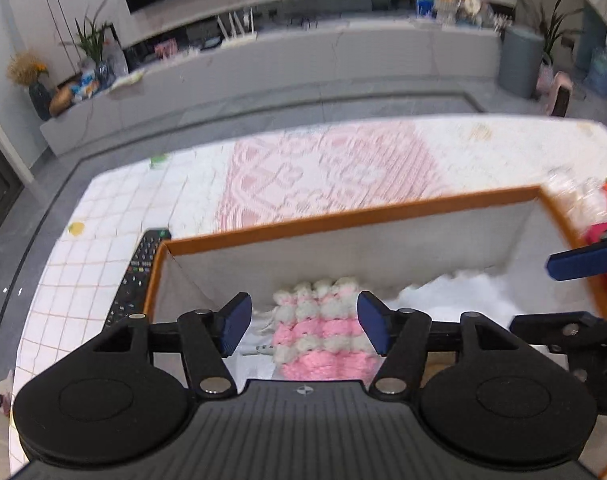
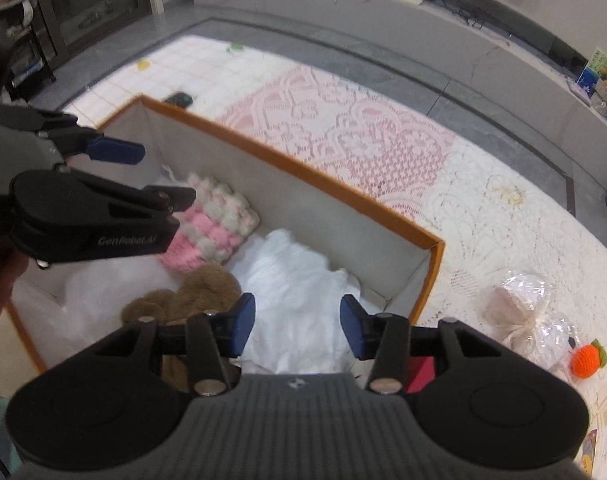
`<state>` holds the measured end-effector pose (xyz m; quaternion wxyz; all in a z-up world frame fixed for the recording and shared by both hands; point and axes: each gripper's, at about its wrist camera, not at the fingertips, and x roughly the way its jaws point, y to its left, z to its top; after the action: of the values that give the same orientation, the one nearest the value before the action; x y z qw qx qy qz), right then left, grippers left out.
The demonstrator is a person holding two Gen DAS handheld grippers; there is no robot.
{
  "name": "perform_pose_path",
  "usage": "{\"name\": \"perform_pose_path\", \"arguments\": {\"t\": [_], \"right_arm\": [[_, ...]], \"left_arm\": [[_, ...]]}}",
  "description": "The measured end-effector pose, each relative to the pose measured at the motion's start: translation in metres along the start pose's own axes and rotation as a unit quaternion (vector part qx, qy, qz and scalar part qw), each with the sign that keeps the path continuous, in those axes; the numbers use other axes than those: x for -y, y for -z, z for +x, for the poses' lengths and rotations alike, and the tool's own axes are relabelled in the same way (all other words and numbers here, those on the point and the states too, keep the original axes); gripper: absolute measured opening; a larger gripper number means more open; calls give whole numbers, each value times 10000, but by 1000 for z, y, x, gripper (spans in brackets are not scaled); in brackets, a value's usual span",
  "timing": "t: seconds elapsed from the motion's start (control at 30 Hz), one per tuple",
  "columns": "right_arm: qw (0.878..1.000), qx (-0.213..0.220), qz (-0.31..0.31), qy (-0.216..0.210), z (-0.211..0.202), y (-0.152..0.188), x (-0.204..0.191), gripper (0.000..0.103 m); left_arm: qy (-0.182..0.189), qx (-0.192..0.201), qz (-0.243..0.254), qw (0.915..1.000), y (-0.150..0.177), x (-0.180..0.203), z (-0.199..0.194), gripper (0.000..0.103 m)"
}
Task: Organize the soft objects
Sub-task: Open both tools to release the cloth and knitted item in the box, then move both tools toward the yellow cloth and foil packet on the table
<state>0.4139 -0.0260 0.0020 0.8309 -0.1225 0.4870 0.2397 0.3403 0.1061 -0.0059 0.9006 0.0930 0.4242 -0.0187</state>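
— Where was the pink-and-white knitted piece [image 2: 211, 224]?

— Inside the orange-rimmed fabric box [image 2: 303, 176], at the end nearest the remote control [image 1: 137, 276]. Its long axis ran toward the box's far long wall, bobbled end pointing that way.

— And beside it?

— A brown plush toy [image 2: 191, 296] lay just beside it against the near wall, with a white fluffy bundle [image 2: 291, 280] filling the middle toward the other end.

— The grippers?

— The left gripper [image 1: 303, 326] hung over the knitted piece, fingers spread, nothing between them. The right gripper [image 2: 297, 326] hung over the white bundle — fingers apart too, pinching nothing.

— Outside the box?

— On the lace-covered table [image 2: 483, 208], off the box's short end, sat a clear-wrapped bundle [image 2: 523, 312] and, near it, an orange crocheted fruit [image 2: 587, 356].
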Motion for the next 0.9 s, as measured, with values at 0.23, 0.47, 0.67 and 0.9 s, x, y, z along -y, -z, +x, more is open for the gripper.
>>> {"name": "perform_pose_path", "arguments": {"t": [0.23,0.47,0.67,0.9], "right_arm": [[9956,788,505,-36,-64,31,0,48],[9790,1700,1118,-162,-120,102,15,58],[9774,1688,1267,133,-145,164,34,58],[9676,1385,2055,488,-166,240,89,60]], "left_arm": [[415,835,-105,9956,19,22,-66,72],[827,1442,-279,9857,46,55,-118,71],[1346,1575,-394,9775,64,96,-145,71],[1970,1439,-148,9697,70,155,-150,65]]}}
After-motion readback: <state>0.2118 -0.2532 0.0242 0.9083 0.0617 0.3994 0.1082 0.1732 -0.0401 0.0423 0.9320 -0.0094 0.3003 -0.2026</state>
